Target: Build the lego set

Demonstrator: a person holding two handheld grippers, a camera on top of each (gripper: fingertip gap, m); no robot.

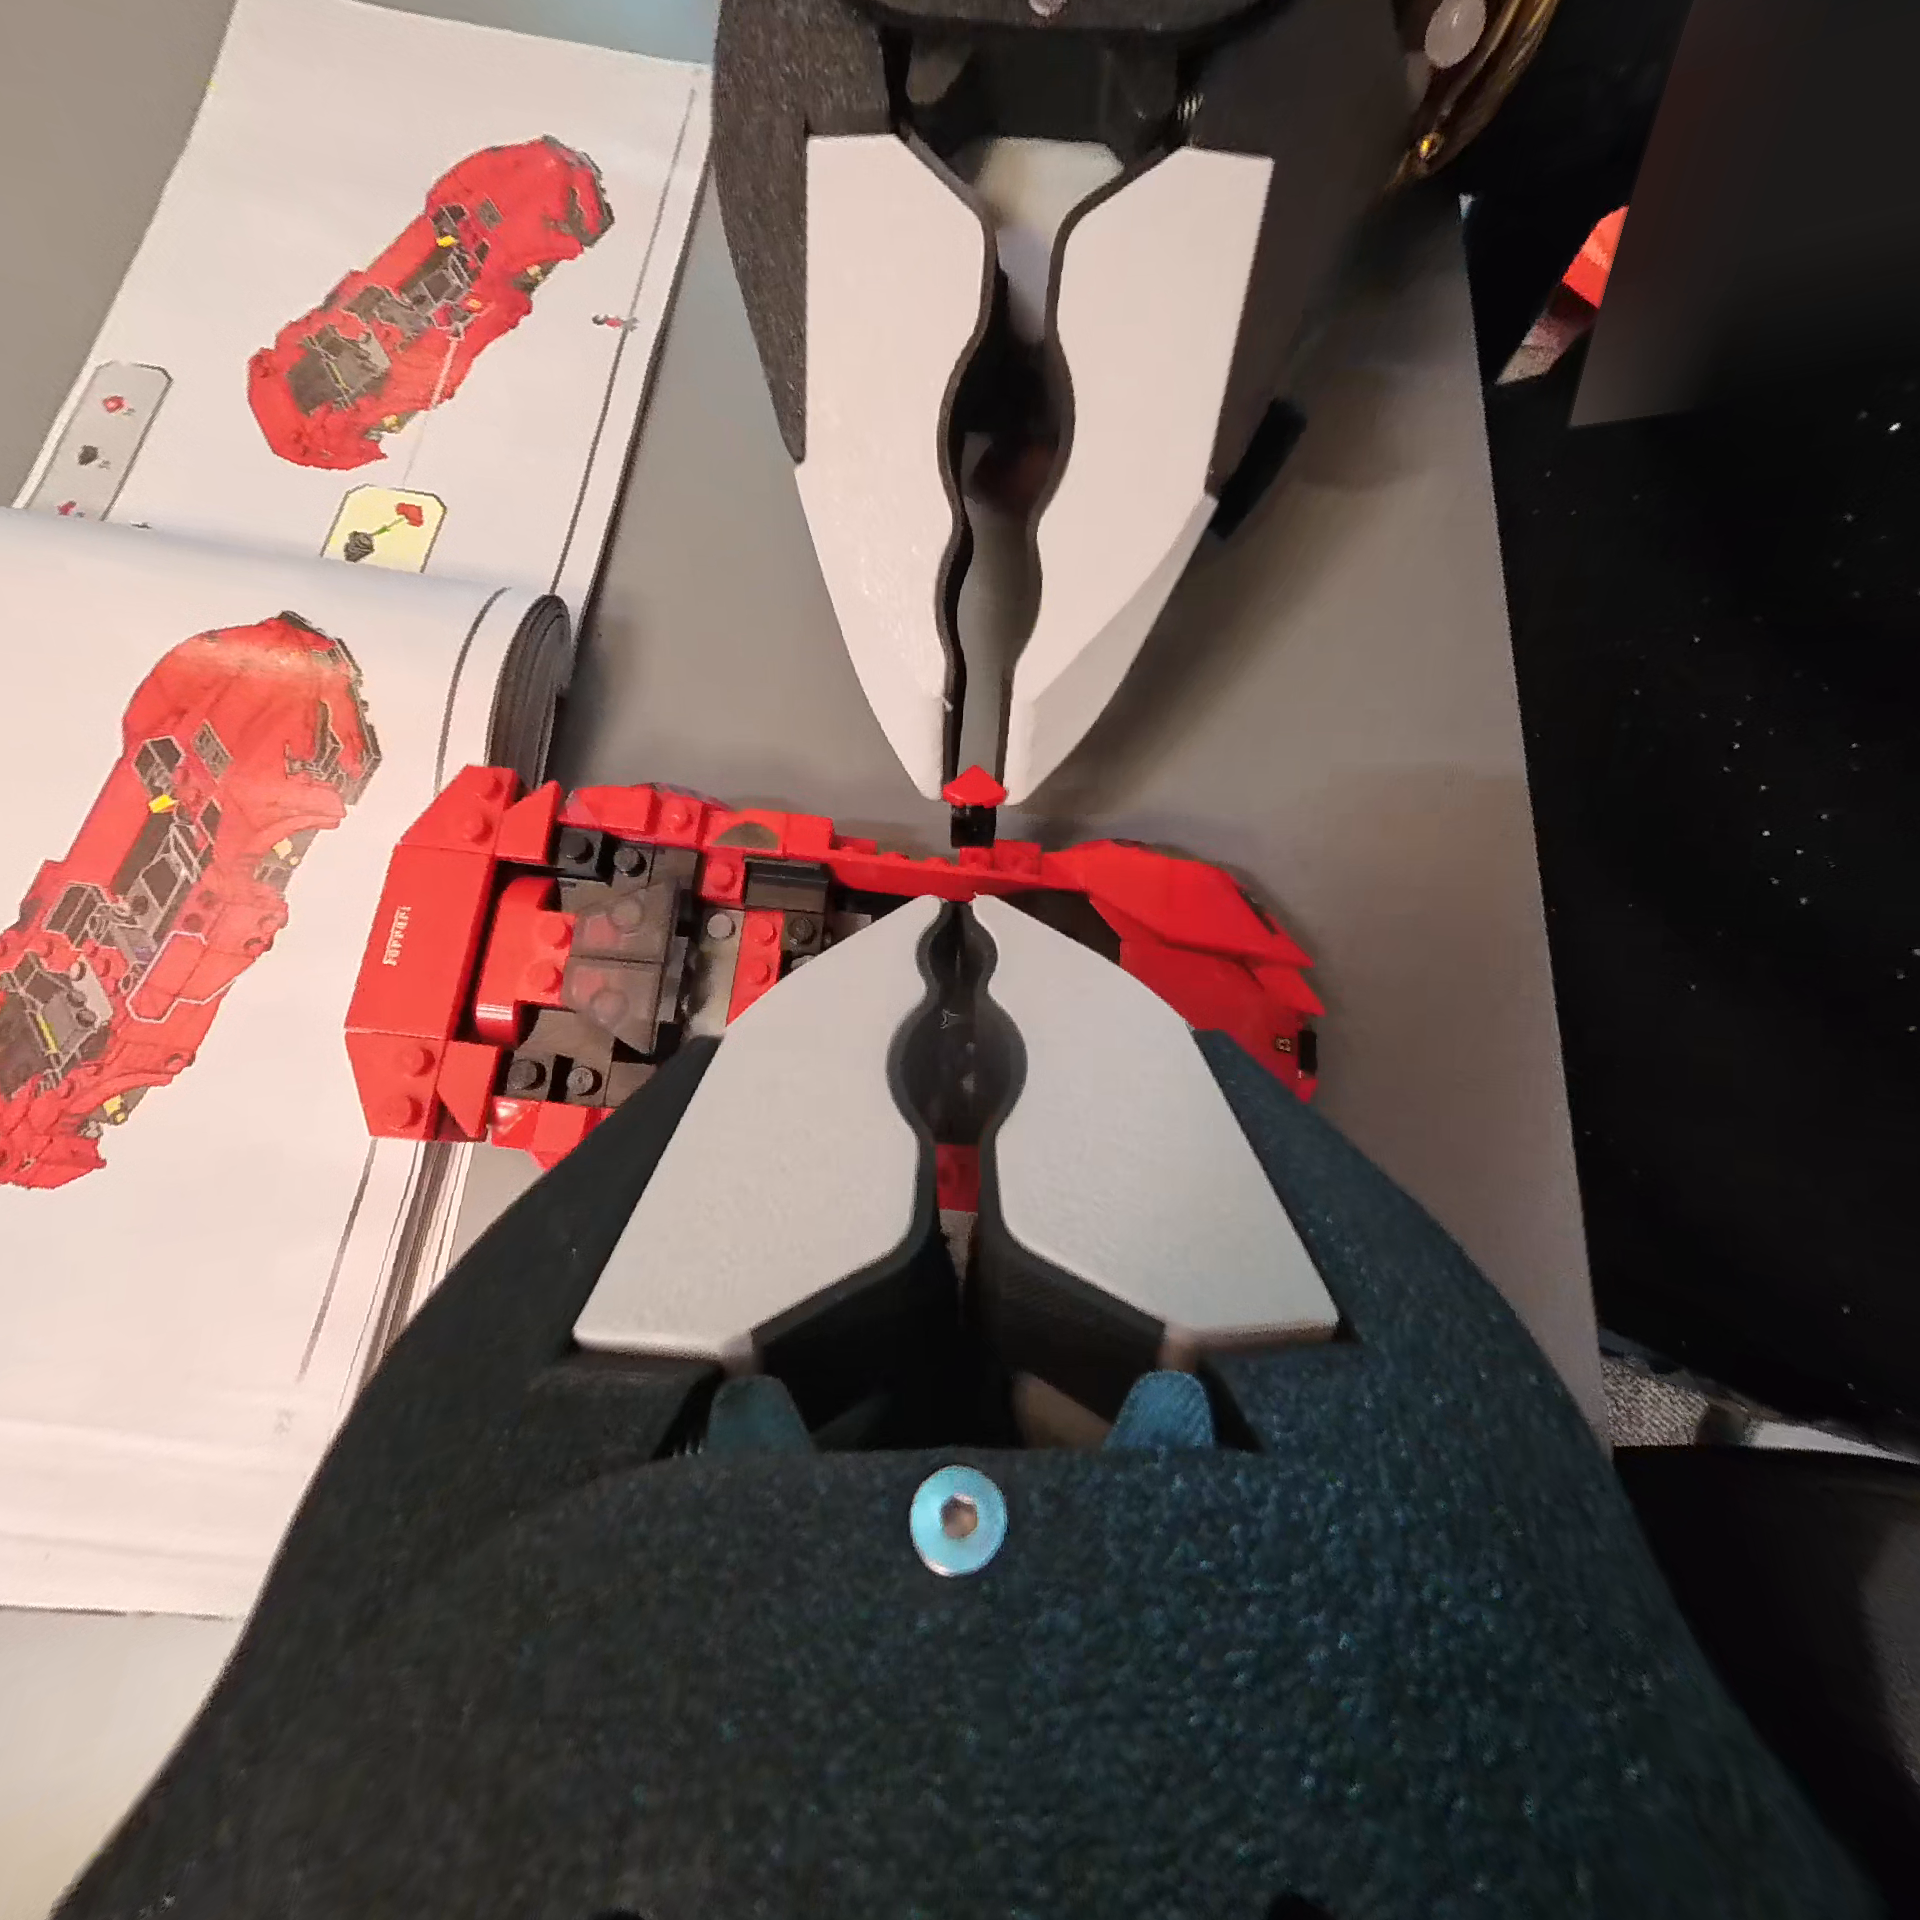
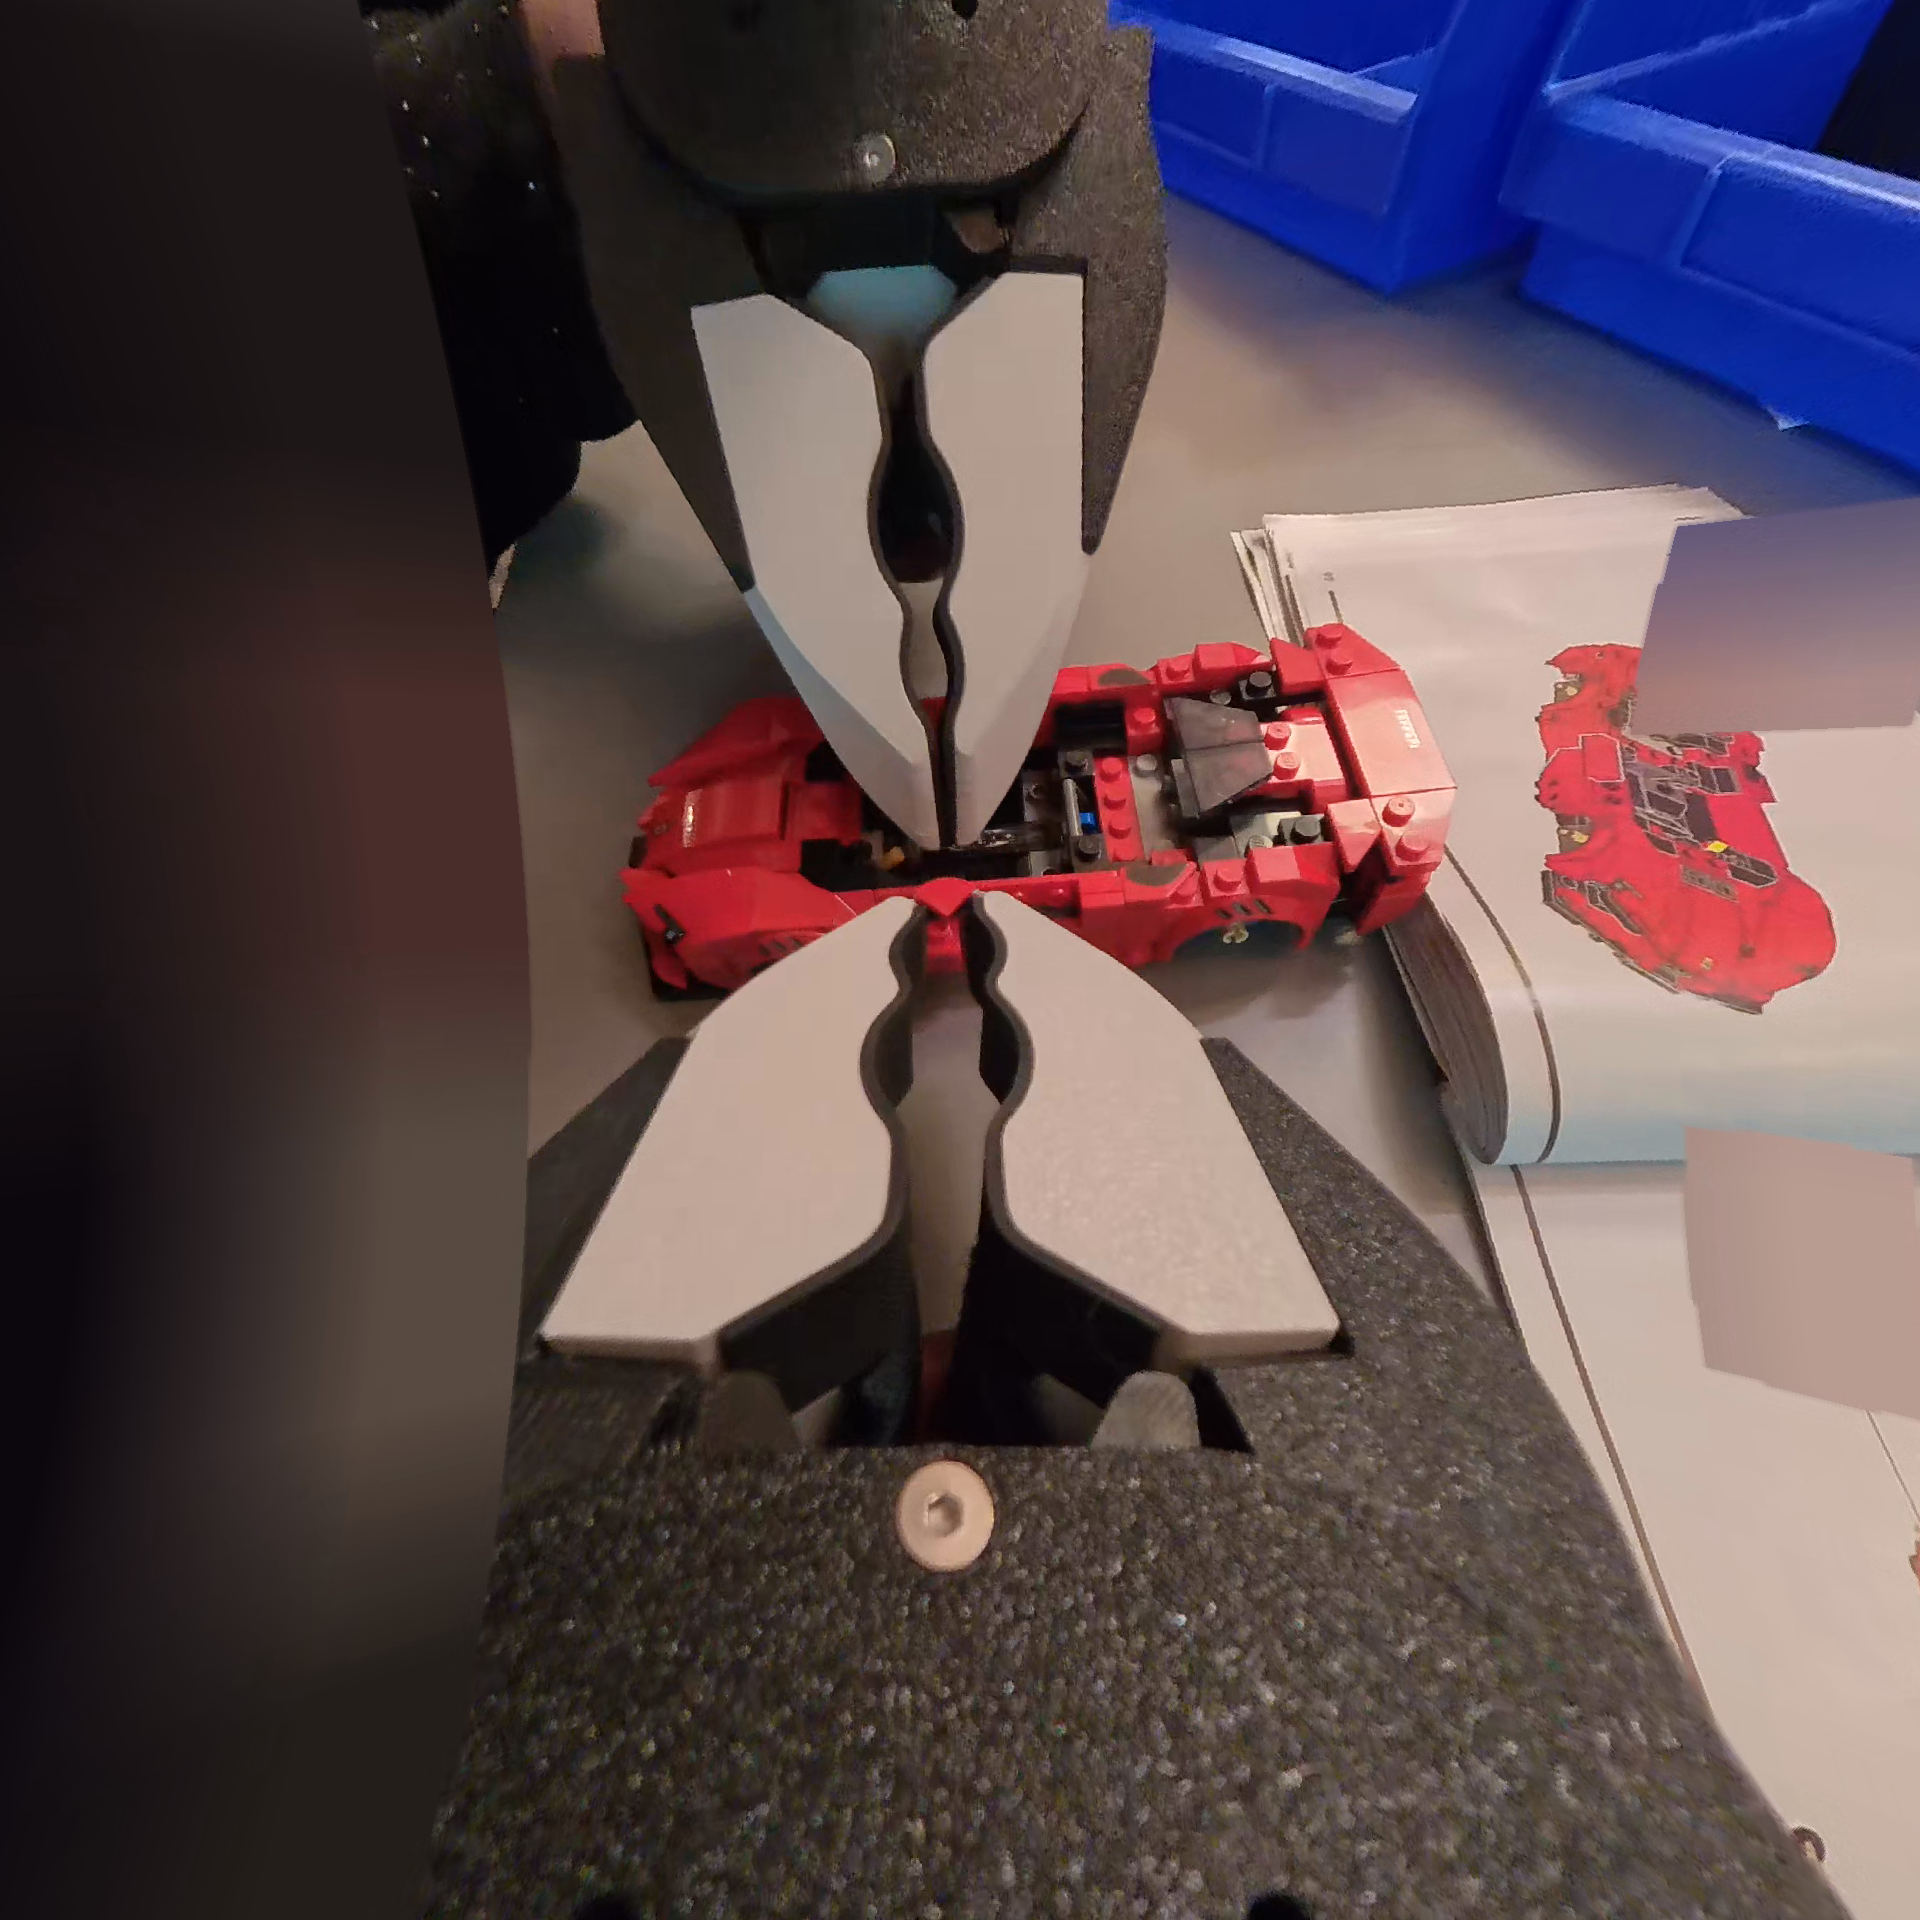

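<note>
A part-built red and black lego car lies on the grey table, also in the right wrist view. My left gripper is shut, its tips down in the car's open cockpit against the side wall; whether it pinches a part I cannot tell. It comes in from the top of the right wrist view. My right gripper is shut on a small red and black piece, whose red tip shows between the fingers. The right gripper holds the piece just above the studs of the car's side wall.
An open instruction booklet with pictures of the car lies beside the car's rear, also in the right wrist view. Blue bins stand behind it. The table edge runs close to the car's nose, with dark floor beyond. Less than 4 cm separates the two grippers' tips.
</note>
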